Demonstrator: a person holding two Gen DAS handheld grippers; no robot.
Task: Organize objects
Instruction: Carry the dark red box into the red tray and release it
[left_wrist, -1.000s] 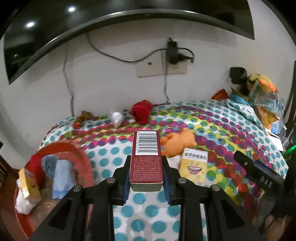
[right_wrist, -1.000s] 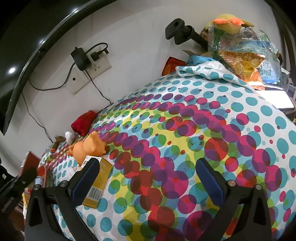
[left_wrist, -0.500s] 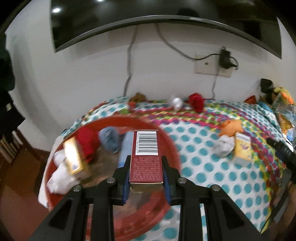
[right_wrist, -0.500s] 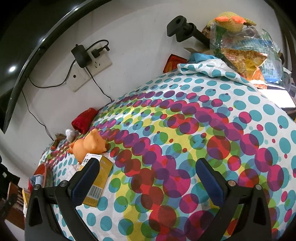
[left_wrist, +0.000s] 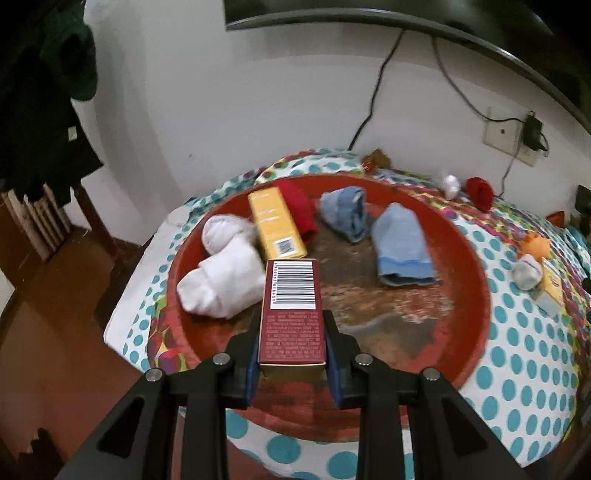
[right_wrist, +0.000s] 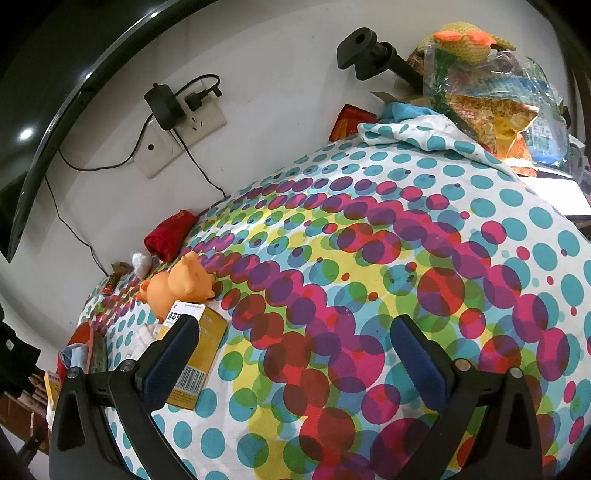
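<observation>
Red box (left_wrist: 291, 314) in left gripper (left_wrist: 291, 360)

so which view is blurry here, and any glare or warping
Left wrist view: motion smear on the white socks and red basin, held red box sharp. Right wrist view: crisp, ceiling-light glare on the TV, fisheye bulges the dotted cloth.

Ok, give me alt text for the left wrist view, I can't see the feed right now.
The left tool grips a dark red box, barcode up, over a worn red basin on a polka-dot cloth. The basin holds white socks, a yellow box, a red cloth and two blue cloths.
</observation>
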